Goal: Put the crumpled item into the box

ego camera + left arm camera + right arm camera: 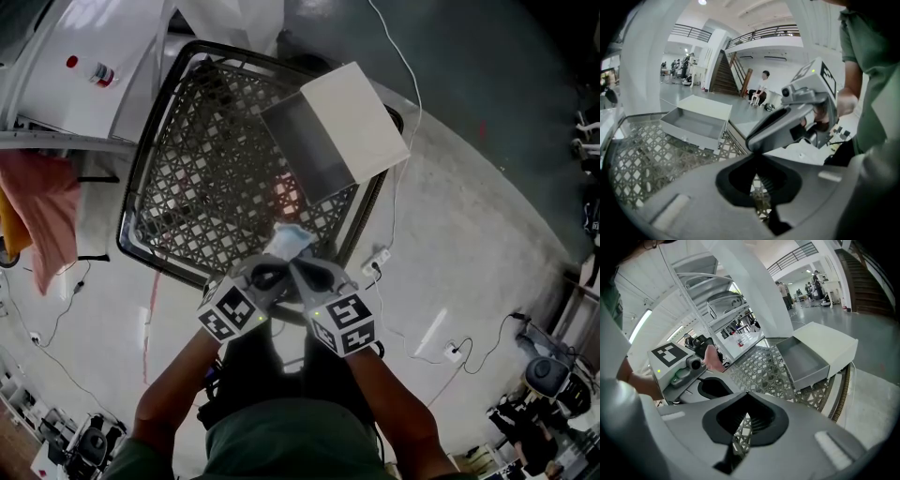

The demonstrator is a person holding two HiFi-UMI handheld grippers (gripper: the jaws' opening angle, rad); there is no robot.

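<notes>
Well, the black wire basket (187,187) fills the middle of the head view. Its thick round rim curves past at 6 o'clock, just ahead of the two grippers. From that rim up to the box runs a wide stretch of bare mesh with room to move.

The white box (361,112) sits at the basket's 1 o'clock corner and sticks out a bit over the rim. Its grey open part is on the side nearer 8 o'clock. Outside the basket, a white power strip (377,259) lies on the grey floor at 5 o'clock. A pink cloth (42,220) hangs at 9 o'clock.

The crumpled item (287,240) lies on the mesh by the 6 o'clock rim, just past the gripper tips. I cannot tell if they touch it. It is small, pale blue and white, soft looking and all scrunched up.

The left gripper (269,272) is clenched with nothing in it. The right gripper (302,274) is clenched and empty too. Both are smooth grey plastic. Each has a cube with black and white squares.
</notes>
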